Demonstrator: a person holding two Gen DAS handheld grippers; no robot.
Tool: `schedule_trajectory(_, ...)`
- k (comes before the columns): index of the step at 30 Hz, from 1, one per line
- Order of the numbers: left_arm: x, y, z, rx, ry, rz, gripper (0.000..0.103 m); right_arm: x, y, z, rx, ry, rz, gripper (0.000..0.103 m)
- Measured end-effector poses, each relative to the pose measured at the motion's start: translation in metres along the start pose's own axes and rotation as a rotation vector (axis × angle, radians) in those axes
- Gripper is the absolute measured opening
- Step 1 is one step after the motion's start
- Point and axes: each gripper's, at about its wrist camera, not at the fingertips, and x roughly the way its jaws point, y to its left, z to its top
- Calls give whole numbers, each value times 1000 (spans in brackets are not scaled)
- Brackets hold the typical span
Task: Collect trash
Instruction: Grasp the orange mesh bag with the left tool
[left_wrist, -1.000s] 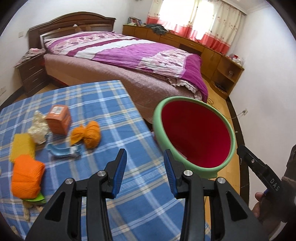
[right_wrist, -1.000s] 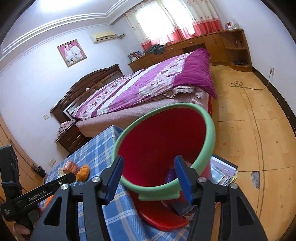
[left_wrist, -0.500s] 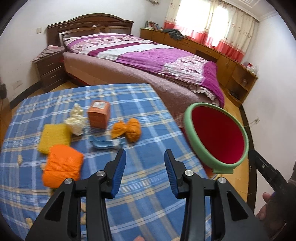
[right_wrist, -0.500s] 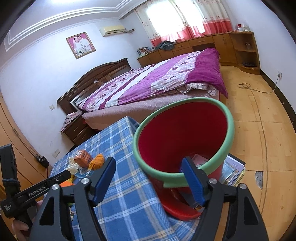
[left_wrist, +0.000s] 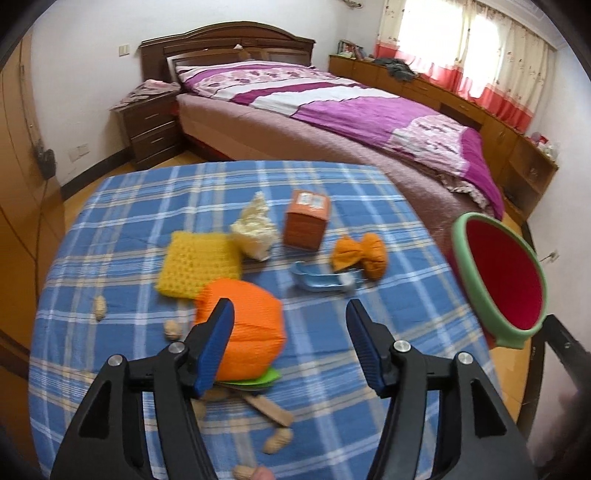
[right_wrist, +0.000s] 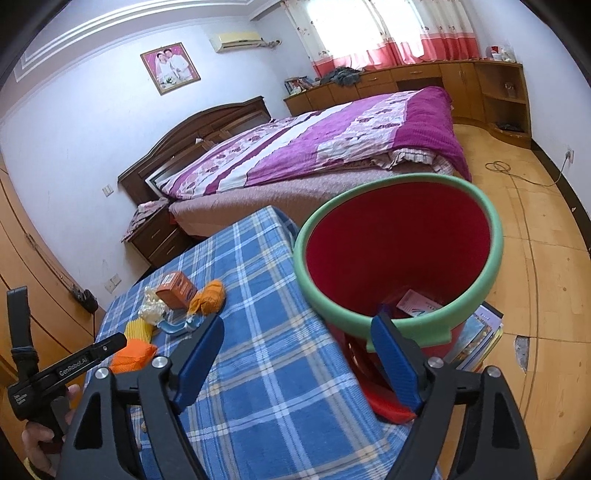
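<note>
Left hand-held gripper (left_wrist: 291, 332) gapes over crinkled orange wad (left_wrist: 245, 332).

1. We see bright daylight through the curtained window (left_wrist: 461, 44), blown out to white.
2. Motion blur softens the tablecloth (left_wrist: 332, 362) and the bin (right_wrist: 399, 258).
3. Fisheye bending curves the edges, with dark corners.
</note>
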Motion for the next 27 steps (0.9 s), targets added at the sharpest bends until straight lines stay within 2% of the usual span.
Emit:
schedule_trajectory(2, 8, 8, -1, -2, 14, 27, 70, 3, 3, -3, -3, 10, -2, 88)
schedule_trajectory(9, 30, 29, -7, -43, 68, 61, 70, 12, 12, -7, -13, 33, -5, 91)
schedule_trajectory(17, 47, 47, -12, -116, 117, 25, 70, 24, 21, -11, -30, 68, -5, 91)
schedule_trajectory(20, 50, 51, -14, -135, 129, 2, 66, 30, 24, -12, -32, 83, 0, 91)
schedule_trajectory(27, 46, 54, -15, -150, 99, -48, 37, 40, 36, -17, -57, 114, 11, 91)
